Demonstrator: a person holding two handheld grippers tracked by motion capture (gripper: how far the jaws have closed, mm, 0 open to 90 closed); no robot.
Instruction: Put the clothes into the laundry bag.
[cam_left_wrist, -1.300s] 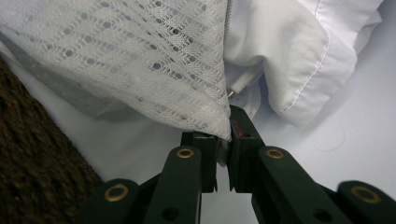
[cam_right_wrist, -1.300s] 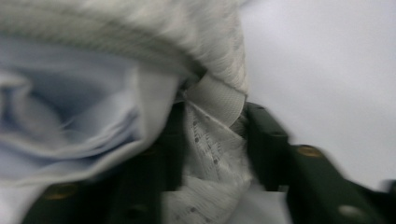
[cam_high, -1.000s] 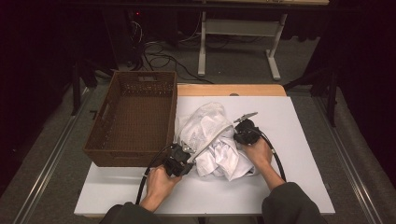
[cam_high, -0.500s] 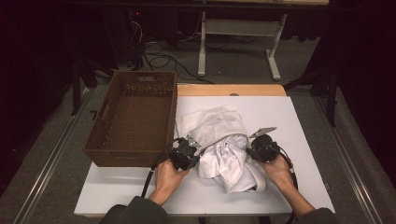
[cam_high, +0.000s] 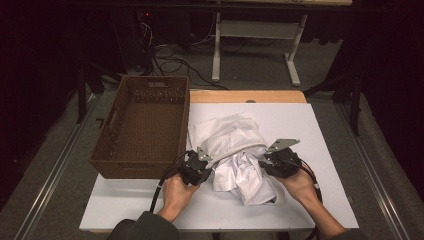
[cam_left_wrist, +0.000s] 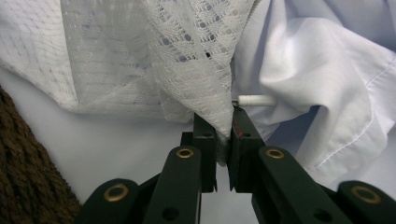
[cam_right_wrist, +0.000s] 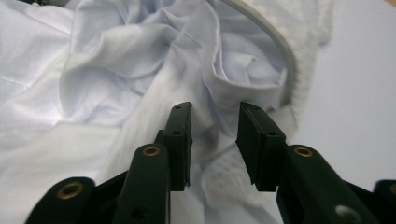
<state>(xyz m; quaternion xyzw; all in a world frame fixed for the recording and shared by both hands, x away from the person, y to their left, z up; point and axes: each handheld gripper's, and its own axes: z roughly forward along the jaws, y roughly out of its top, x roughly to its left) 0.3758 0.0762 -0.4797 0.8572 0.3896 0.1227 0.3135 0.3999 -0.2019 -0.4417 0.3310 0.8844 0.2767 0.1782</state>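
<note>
The white tabletop (cam_high: 320, 130) lies in front of me, with a strip of bare wood along its far edge. On its left side, hanging a little over the left edge, stands a brown woven basket (cam_high: 142, 127) with nothing in it that I can see. There is a pale patch on its far wall that may be a label, but I cannot read any writing on it, and I find no brand or lettering anywhere else.

Just beside the basket, in the middle of the tabletop, lies the heap of white cloth I am working on. It is two pieces: a lacy, open-knit cloth (cam_high: 227, 135) on the far side and a smooth white shirt (cam_high: 247, 177) crumpled nearer to me, the two touching and partly overlapping.

My left claw (cam_high: 204, 165) sits at the left edge of the heap, between basket and cloth, and it is clenched on a gathered fold of the lacy cloth (cam_left_wrist: 205, 79), which is pinched between the jaws in the left gripper view. A small white rod-like piece (cam_left_wrist: 257, 100) shows just behind the jaws; what it is I cannot tell.

My right claw (cam_high: 267, 160) is at the right side of the heap. Its jaws have just been opening; they stand apart with a fold of the shirt (cam_right_wrist: 140, 70) between them but not pressed.
</note>
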